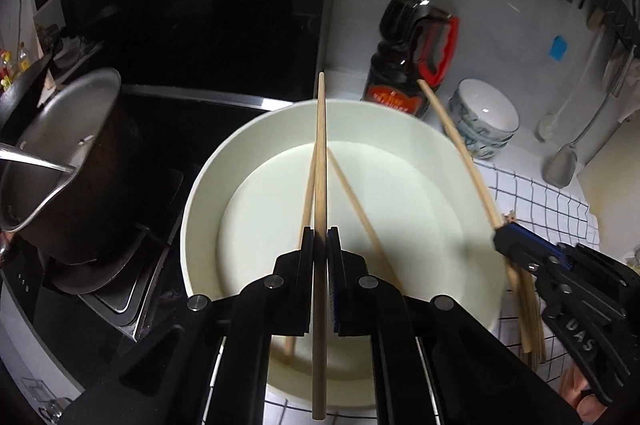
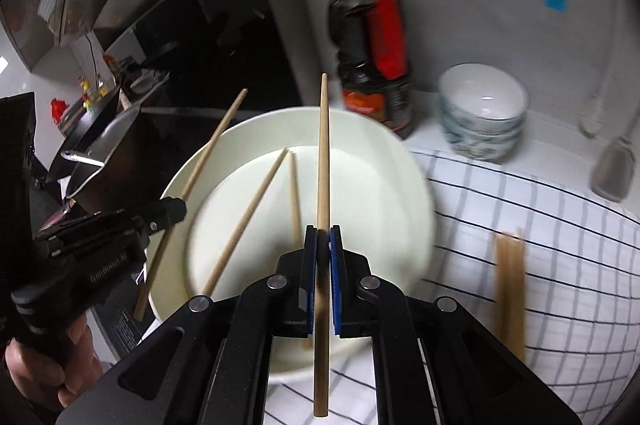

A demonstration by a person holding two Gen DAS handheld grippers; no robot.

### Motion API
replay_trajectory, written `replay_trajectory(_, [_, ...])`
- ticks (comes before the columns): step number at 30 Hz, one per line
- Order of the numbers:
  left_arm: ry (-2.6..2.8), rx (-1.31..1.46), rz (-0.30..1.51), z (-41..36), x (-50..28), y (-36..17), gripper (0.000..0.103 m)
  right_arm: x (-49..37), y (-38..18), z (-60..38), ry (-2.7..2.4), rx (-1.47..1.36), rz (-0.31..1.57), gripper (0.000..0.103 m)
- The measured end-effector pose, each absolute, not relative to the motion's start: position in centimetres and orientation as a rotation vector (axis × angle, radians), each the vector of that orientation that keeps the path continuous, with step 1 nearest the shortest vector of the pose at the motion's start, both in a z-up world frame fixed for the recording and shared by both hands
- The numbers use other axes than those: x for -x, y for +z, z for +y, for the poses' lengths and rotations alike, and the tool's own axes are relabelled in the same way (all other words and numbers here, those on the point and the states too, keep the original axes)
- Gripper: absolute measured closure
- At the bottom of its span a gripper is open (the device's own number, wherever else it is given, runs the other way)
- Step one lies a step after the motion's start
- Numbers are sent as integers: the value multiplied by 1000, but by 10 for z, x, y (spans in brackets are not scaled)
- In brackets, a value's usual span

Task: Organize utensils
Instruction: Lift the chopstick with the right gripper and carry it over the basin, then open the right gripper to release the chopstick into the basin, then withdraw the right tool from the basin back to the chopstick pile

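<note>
Your left tongs (image 1: 320, 237) are closed on one wooden chopstick (image 1: 320, 153), and your right tongs (image 2: 323, 235) are closed on another chopstick (image 2: 323, 161). Both are held above the white basin (image 1: 208, 185), which sits on the desk partly over a checked cloth (image 2: 520, 225)

Handling, as a judgement: the sticks look light, stiff and smooth, so they may pivot or slip in a narrow pinch. Each is gripped near mid-length, which should limit swinging; keep hold there

Axis: each held stick runs straight along its tongs, slim tip pointing forward toward the wall and the dark sauce bottle (image 2: 370, 65), thick end back toward you

Two loose chopsticks (image 2: 248, 217) lie inside the basin, crossing toward the far side, tips converging. A bundle of sorted sticks (image 2: 509, 285) lies on the cloth just right of the basin, long axis roughly front to back; it is blurred

A stack of bowls (image 2: 482, 109) stands near the bottle
</note>
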State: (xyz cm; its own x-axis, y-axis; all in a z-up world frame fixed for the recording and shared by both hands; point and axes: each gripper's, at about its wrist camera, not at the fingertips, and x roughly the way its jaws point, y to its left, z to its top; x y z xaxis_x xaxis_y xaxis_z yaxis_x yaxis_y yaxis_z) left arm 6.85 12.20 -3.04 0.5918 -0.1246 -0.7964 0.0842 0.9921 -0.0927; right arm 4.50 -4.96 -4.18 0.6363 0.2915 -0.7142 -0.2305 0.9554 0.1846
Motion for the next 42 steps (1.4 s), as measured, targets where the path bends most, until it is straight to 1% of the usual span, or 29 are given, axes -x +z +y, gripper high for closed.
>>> replay_trajectory(12, [-170, 35, 1054, 122, -102, -83, 96, -89, -92, -7, 264, -68, 995, 97])
replay_trajectory(18, [-161, 28, 1079, 125, -106, -93, 95, -95, -107, -11, 235, -78, 1033, 97])
replay_trajectory(25, [-137, 9, 1101, 126, -105, -98, 94, -92, -112, -14, 223, -67, 1042, 97])
replay_trajectory(27, [-129, 5, 1097, 126, -105, -96, 83, -89, -110, -16, 221, -69, 1037, 93])
replay_trajectory(29, [-115, 6, 1082, 127, -103, -92, 56, -87, -107, -18, 215, -64, 1031, 90])
replay_trajectory(30, [-106, 7, 1068, 128, -101, -89, 51, -86, -105, -19, 213, -59, 1027, 90])
replay_trajectory(31, [-101, 7, 1059, 129, -100, -86, 47, -84, -103, -21, 212, -58, 1023, 88])
replay_trajectory(33, [-92, 6, 1048, 130, -97, -81, 44, -82, -99, -24, 208, -59, 1011, 85])
replay_trajectory(35, [-88, 11, 1044, 131, -96, -77, 38, -79, -94, -27, 207, -64, 999, 82])
replay_trajectory(38, [-69, 8, 1030, 133, -91, -70, 30, -75, -87, -30, 212, -75, 987, 79])
replay_trajectory(42, [-61, 12, 1021, 134, -82, -62, 27, -68, -77, -31, 224, -74, 969, 74])
